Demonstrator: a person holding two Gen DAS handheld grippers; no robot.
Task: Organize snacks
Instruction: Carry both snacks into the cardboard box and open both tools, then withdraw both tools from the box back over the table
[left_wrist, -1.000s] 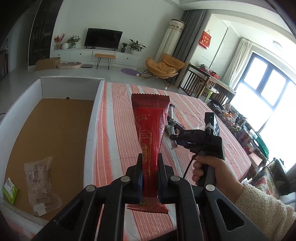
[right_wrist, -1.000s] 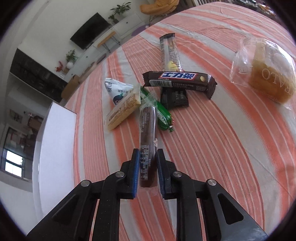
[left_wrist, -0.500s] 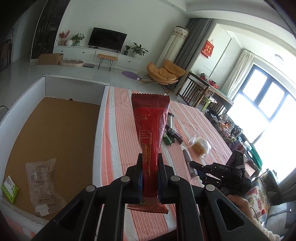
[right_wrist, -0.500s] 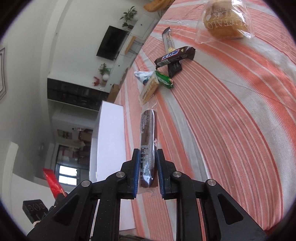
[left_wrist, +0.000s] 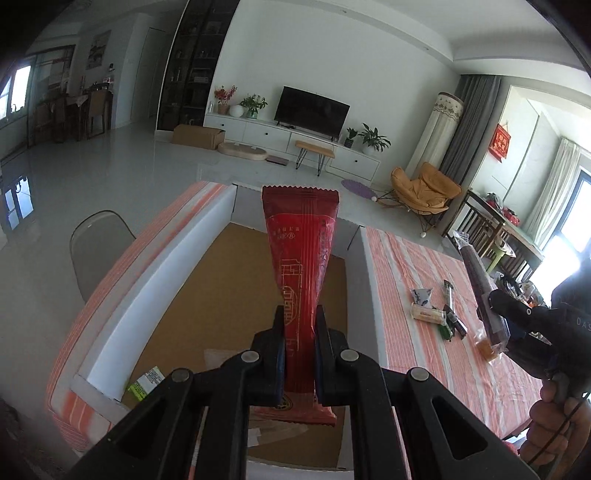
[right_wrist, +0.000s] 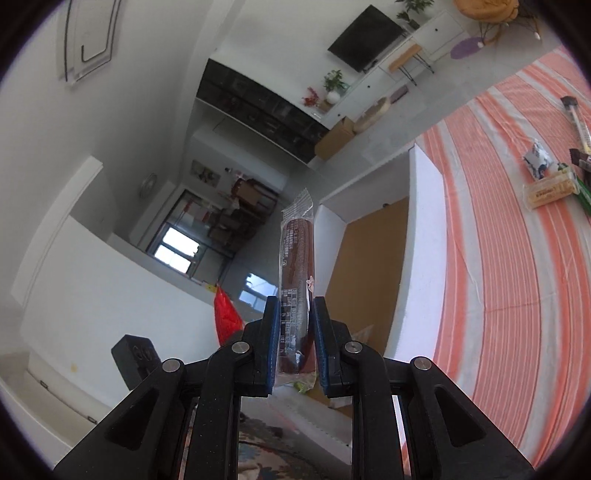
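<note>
red packet (left_wrist: 300, 273), clamped in left tool (left_wrist: 299, 350), now over box (left_wrist: 159, 273)

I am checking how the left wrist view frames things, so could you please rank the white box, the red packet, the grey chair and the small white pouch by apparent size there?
1. White box, largest.
2. Red packet, held in the left gripper, so nearness to the camera inflates it.
3. Grey chair.
4. Small white pouch on the striped tablecloth, smallest.
</note>
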